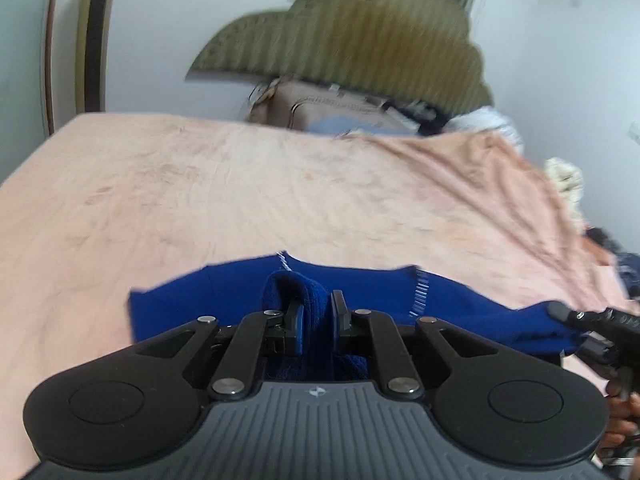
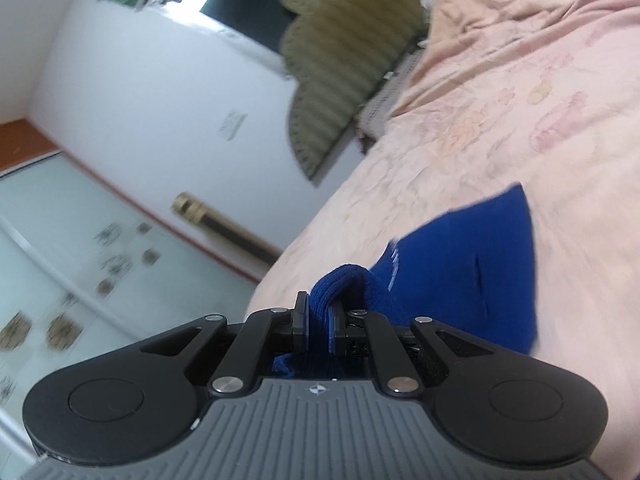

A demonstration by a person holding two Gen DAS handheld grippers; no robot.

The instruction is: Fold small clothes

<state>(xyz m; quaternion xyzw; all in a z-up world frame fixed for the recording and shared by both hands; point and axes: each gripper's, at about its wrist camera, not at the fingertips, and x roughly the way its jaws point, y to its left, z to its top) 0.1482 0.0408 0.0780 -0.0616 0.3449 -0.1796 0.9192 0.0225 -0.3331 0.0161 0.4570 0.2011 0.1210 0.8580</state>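
**Both grippers pinching the blue garment on the bed**

While the blue garment (image 1: 224, 304) lies spread across the near part of the pink bedsheet (image 1: 200, 184), each gripper has a bunched fold of its ribbed knit caught between the fingers. On the left wrist view, the left gripper (image 1: 316, 314) is closed on a raised hump of blue cloth, the fabric filling the gap between the two pads. At the right edge of that same view the right gripper (image 1: 576, 320) reaches in, its tip touching the garment's far right corner. From the right wrist view, the right gripper (image 2: 318, 318) likewise clamps a ridge of cloth, and the rest of the garment (image 2: 472, 256) trails away over the floral-printed sheet (image 2: 520, 112). A pale stitched line runs along one seam; both views are blurred, so it is probably a zip or trim. Behind the bed stands an olive ribbed headboard (image 1: 360, 36), against a white wall (image 1: 160, 20).
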